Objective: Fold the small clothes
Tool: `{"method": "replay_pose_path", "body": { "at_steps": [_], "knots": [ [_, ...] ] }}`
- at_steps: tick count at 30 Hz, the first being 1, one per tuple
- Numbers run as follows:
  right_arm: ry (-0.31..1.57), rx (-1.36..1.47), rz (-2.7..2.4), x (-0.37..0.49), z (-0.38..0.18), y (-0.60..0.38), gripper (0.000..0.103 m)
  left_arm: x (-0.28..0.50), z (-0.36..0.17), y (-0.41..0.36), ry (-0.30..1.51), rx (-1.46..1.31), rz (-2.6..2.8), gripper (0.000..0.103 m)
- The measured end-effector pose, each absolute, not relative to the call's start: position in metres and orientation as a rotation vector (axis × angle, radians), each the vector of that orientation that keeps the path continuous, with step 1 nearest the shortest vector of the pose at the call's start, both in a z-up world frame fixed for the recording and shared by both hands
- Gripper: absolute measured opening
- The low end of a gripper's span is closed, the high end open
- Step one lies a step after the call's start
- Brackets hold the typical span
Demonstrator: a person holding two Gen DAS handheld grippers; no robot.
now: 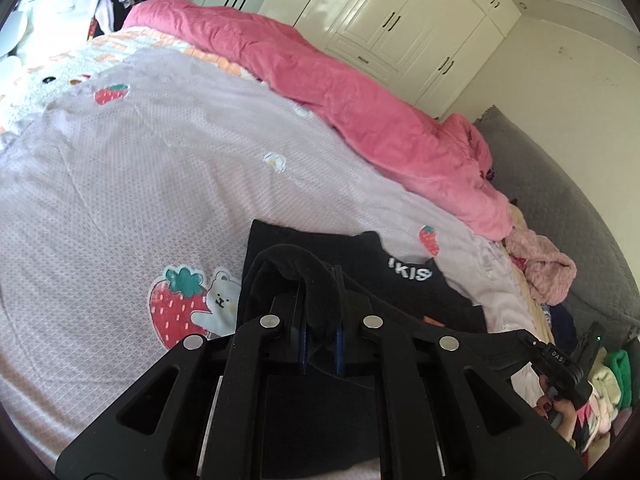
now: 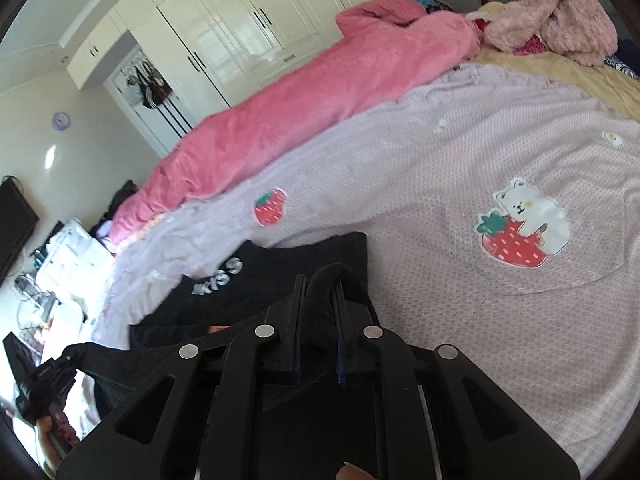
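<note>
A black garment (image 1: 320, 252) with white lettering lies on the lilac bed cover (image 1: 140, 184). My left gripper (image 1: 319, 280) is shut on a bunched fold of its black cloth, lifted off the bed. In the right wrist view the same black garment (image 2: 280, 264) stretches leftward, and my right gripper (image 2: 320, 284) is shut on another raised fold of it. The other gripper (image 1: 560, 360) shows at the lower right of the left view, held by a hand. It appears again as the left gripper (image 2: 44, 380) at the lower left of the right view.
A rolled pink duvet (image 1: 360, 100) runs along the far side of the bed. A fluffy pink garment (image 2: 560, 20) and other clothes lie near the grey headboard (image 1: 560, 200). White wardrobes (image 2: 248, 28) stand behind. A cluttered white dresser (image 2: 68, 256) is at the bed's foot.
</note>
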State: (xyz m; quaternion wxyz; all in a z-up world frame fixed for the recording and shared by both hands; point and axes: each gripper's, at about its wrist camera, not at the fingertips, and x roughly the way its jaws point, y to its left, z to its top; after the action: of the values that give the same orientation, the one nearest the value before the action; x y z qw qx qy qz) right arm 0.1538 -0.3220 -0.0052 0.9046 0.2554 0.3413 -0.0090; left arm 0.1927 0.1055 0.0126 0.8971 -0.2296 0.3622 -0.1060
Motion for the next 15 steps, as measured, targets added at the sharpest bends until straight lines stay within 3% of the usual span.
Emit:
{"method": "replay_pose_path", "body": {
  "at_steps": [6,8,10,15],
  "knots": [
    [0.698,0.492,-0.027,0.16,-0.035,-0.316,0.02,0.197,-0.019,0.104,0.779,-0.444,-0.201,0.009],
    [0.681,0.486,-0.02,0.157,-0.035,-0.316,0.042,0.193,-0.017,0.105,0.769,-0.437,-0.201,0.018],
    [0.641,0.486,-0.012,0.152,-0.028,-0.317,0.05,0.184,-0.005,0.105,0.723,-0.406,-0.189,0.028],
    [0.532,0.4,0.025,0.131,-0.003,-0.309,0.05,0.161,0.026,0.096,0.633,-0.312,-0.202,0.032]
  ]
}}
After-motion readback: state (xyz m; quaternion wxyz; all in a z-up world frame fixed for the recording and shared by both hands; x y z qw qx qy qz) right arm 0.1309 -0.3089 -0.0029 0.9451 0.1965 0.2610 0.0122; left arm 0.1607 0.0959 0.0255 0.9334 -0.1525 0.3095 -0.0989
